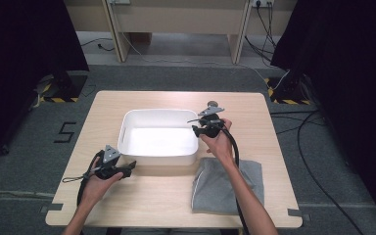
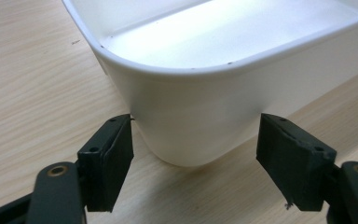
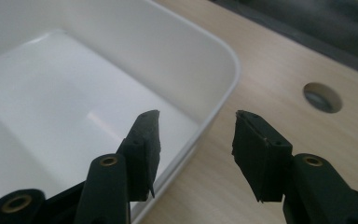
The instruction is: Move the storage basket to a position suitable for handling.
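Left gripper (image 2: 193, 156): jaws apart, flanking your tub's (image 1: 127, 122) near-left corner | Right gripper (image 3: 196, 154): jaws apart, straddling far-right rim, ready to lift

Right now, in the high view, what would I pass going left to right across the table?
Left gripper → white tub → right gripper. The grey cloth lies nearer the person, under the right forearm, so its place in the order is unclear.

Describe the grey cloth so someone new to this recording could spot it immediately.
Start at the light wooden table, then find the white tub at its middle. The grey cloth lies folded flat just in front of the tub's right corner, under the person's right forearm. It is the only soft, dark item on the tabletop.
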Demonstrator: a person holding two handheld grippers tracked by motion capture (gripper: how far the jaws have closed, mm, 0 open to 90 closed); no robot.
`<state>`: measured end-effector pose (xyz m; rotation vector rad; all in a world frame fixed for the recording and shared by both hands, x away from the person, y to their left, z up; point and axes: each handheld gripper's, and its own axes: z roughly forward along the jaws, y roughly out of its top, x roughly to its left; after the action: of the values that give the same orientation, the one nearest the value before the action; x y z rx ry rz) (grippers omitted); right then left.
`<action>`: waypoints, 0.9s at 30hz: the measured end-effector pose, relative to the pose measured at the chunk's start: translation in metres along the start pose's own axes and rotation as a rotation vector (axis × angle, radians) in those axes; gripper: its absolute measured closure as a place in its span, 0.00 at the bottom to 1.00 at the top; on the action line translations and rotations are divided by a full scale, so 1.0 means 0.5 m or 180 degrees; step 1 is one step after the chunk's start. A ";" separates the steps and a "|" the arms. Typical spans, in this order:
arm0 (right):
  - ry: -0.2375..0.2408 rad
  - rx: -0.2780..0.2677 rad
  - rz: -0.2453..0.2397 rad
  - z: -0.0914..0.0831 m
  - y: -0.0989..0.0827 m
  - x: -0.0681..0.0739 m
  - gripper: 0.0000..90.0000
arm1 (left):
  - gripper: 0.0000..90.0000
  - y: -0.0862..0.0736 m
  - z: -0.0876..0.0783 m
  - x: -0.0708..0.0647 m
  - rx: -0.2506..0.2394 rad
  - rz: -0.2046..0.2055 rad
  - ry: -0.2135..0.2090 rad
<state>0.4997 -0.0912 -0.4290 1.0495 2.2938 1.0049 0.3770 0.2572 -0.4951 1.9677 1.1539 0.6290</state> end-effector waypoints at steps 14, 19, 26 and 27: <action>-0.0007 0.0128 0.0023 0.021 -0.045 -0.050 0.67 | 0.34 0.038 0.044 -0.039 -0.0049 0.0118 -0.0130; -0.0081 0.0126 -0.0070 0.013 -0.051 -0.066 0.67 | 0.34 0.053 0.060 -0.046 -0.0072 0.0136 -0.0151; -0.0110 0.0139 -0.0037 -0.008 -0.069 -0.091 0.68 | 0.37 0.071 0.077 -0.064 -0.0136 0.0166 -0.0217; -0.0115 0.0140 -0.0039 -0.010 -0.071 -0.093 0.68 | 0.37 0.073 0.078 -0.067 -0.0145 0.0174 -0.0223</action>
<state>0.5089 -0.1456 -0.4491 1.0611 2.3000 0.9273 0.4081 0.2024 -0.4902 1.9726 1.0379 0.6044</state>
